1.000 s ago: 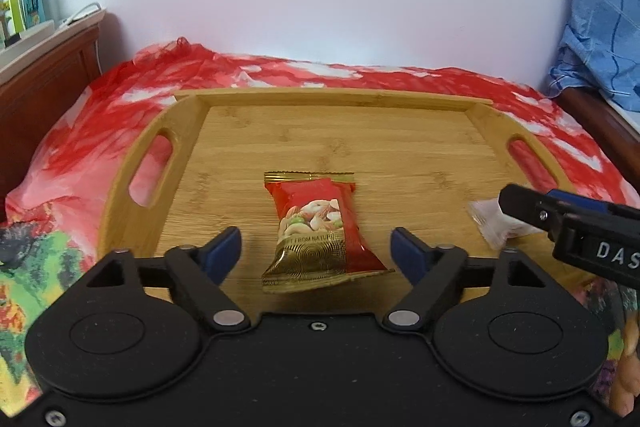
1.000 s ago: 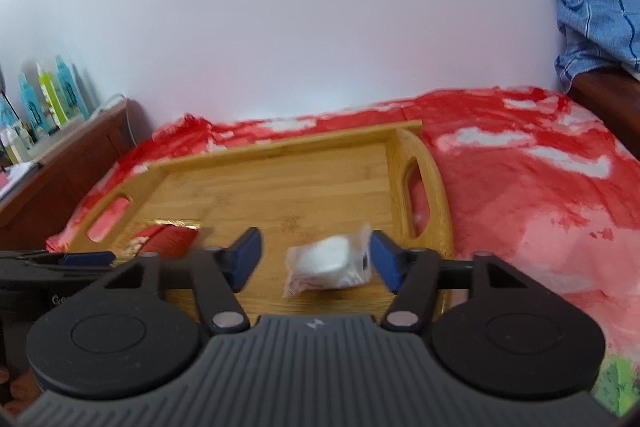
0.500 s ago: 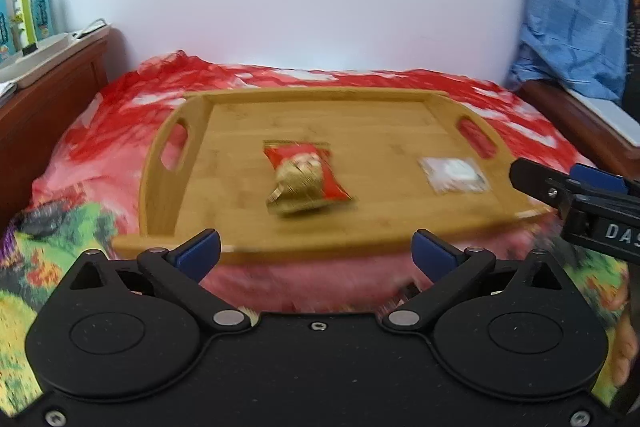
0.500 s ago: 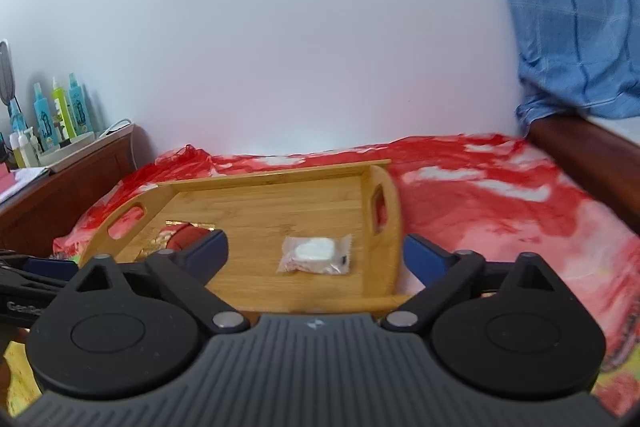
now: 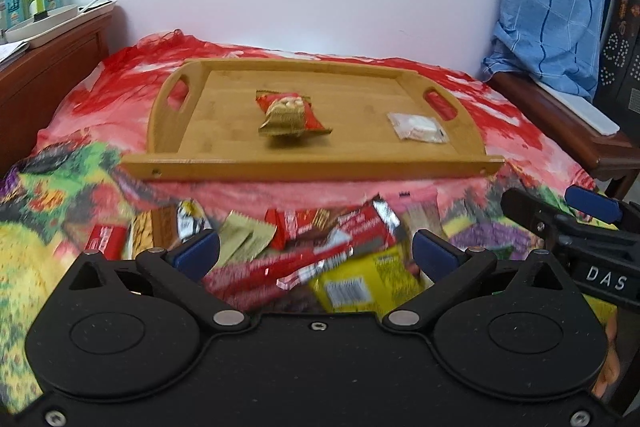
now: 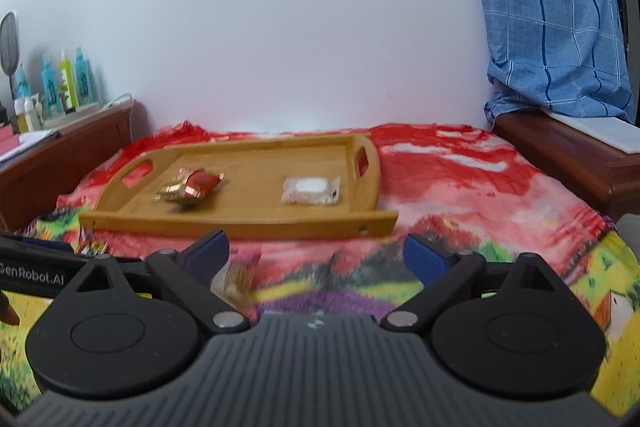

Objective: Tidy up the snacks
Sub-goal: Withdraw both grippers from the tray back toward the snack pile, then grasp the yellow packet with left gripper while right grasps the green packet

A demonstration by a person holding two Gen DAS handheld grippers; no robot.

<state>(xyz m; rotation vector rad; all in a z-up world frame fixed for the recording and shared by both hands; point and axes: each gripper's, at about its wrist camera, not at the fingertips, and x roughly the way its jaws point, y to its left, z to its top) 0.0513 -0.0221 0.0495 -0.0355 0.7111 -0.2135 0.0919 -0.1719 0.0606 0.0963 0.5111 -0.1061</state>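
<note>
The snacks split into two groups: a red and gold packet [image 5: 290,115] and a small clear packet with something white inside [image 5: 416,125] lie flat and well apart on the wooden tray [image 5: 312,169], while a loose heap of wrappers [image 5: 316,251] sits on the flowered bedspread [image 5: 48,227] just in front of the tray's near rim. The heap is a jumble of red bars, a yellow packet, a silver-ended one and some dull gold sachets, overlapping at all angles, shiny and thin. That overlap looks like the main risk: jaws closing on the heap could pinch two wrappers at once, or catch only a crimped end so the packet slides out on the way to the tray. The soft, uneven bedding could also let a flat packet sink away from the fingertips, and a careless reach could nudge the tray, which rests on the bed and not on anything firm. The left gripper [image 5: 316,253] hovers over the heap with its jaws spread wide and nothing between the pads; its jaws have just been opening. The right gripper [image 6: 316,255] is likewise wide apart and empty, above the bedspread near a pale packet [image 6: 238,275], having just let its jaws out and then eased them in a touch.
</note>
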